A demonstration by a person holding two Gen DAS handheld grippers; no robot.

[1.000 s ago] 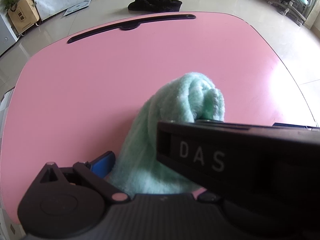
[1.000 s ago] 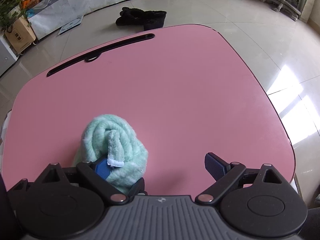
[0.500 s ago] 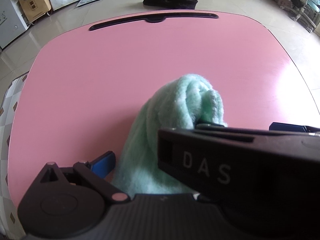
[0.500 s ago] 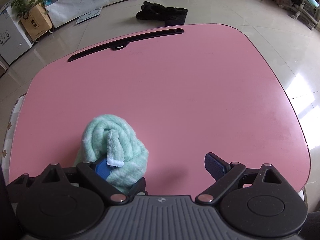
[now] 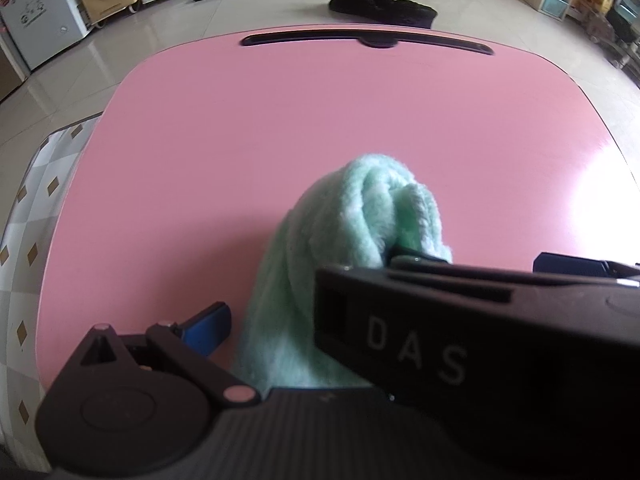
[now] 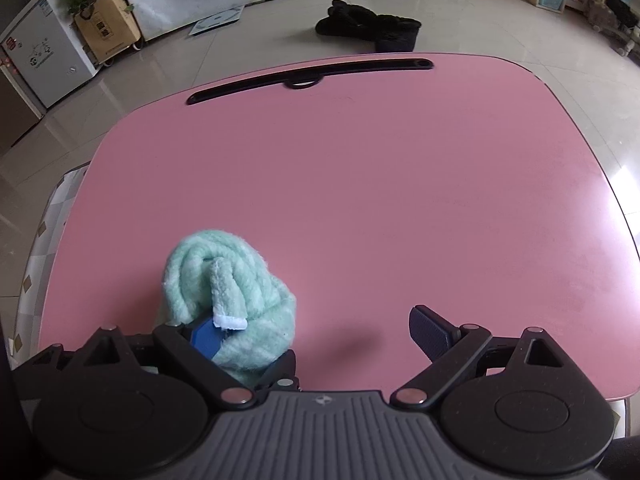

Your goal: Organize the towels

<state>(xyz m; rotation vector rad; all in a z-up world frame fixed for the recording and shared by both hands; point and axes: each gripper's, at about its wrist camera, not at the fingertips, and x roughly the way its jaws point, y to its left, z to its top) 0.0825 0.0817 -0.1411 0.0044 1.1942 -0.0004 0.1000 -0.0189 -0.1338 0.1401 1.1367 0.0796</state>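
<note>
Both views swung right; right gripper (image 6: 316, 332) spread, left gripper's state unclear; towel (image 6: 236, 312) near table (image 6: 400, 200) edge.

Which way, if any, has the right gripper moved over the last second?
Yes. The right gripper has swung left: the black slot has slid rightward across its view. The green towel came along.

The towel (image 6: 232, 280) is a fluffy mint-green cloth bunched into a loose roll, lying on the near left part of the pink table (image 6: 400, 180). Its folds curl over one another, and a narrow strip with a white hem (image 6: 229, 322) hangs down the front.
</note>
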